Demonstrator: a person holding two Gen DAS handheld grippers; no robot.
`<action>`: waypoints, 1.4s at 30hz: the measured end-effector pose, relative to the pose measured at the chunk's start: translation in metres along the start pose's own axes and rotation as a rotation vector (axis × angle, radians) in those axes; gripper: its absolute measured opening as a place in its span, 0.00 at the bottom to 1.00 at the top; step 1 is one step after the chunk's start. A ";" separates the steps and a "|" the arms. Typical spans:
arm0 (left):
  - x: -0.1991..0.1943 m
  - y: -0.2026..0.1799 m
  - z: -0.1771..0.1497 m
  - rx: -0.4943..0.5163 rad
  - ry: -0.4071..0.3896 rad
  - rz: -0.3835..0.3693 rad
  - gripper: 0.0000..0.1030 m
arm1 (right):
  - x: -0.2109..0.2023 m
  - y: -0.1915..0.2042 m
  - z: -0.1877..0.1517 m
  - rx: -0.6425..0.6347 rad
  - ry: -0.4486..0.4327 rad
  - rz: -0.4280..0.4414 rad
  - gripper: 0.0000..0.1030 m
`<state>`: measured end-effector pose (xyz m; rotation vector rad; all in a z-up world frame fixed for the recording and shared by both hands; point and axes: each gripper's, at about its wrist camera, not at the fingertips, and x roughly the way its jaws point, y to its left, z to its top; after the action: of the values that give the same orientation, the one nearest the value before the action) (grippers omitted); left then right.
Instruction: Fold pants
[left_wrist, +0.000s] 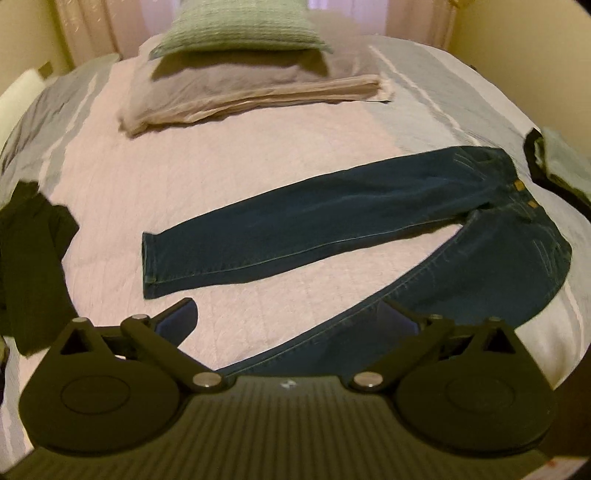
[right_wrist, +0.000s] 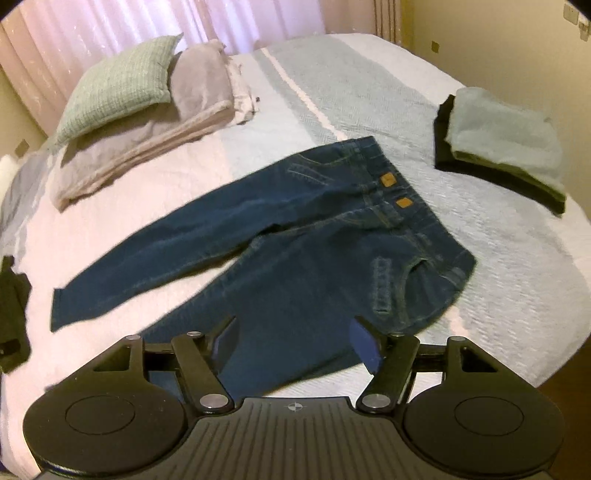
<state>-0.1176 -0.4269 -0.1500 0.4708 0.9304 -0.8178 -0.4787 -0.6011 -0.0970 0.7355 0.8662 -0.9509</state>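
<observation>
Jeans (right_wrist: 295, 236) lie spread on the bed (right_wrist: 369, 92); both the left hand-held gripper (left_wrist: 288, 314) and the right hand-held gripper (right_wrist: 295, 332) gape empty. Splayed legs risk a crooked fold.

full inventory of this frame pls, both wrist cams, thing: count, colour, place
jeans: 1, dark blue, spread flat mid-bed, legs apart, waistband toward the stack
green pillow: 1, pale green, head of bed, on the folded bedding
folded bedding: 1 pile, grey and beige, head of bed
folded clothes stack: 1, pale blue on top, olive and black below, bed edge beyond the waistband
dark garment: 1, black, bed edge past the leg hems
bedspread: 1, white, pale blue and grey bands, covers bed
curtain: 1, pale pink, behind bed
left gripper: 1, black, open, above the near leg
right gripper: 1, black, open, above the near leg
</observation>
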 end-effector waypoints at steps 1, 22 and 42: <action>-0.003 -0.006 0.000 0.004 -0.002 0.001 0.99 | 0.000 -0.004 0.001 0.001 0.006 -0.003 0.62; -0.061 -0.166 -0.064 -0.196 0.083 0.187 0.99 | 0.004 -0.091 0.013 -0.279 0.114 0.144 0.62; -0.070 -0.158 -0.084 -0.238 0.108 0.232 0.99 | 0.012 -0.058 -0.008 -0.360 0.143 0.179 0.62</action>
<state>-0.3091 -0.4386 -0.1377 0.4089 1.0370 -0.4675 -0.5290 -0.6224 -0.1201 0.5621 1.0447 -0.5668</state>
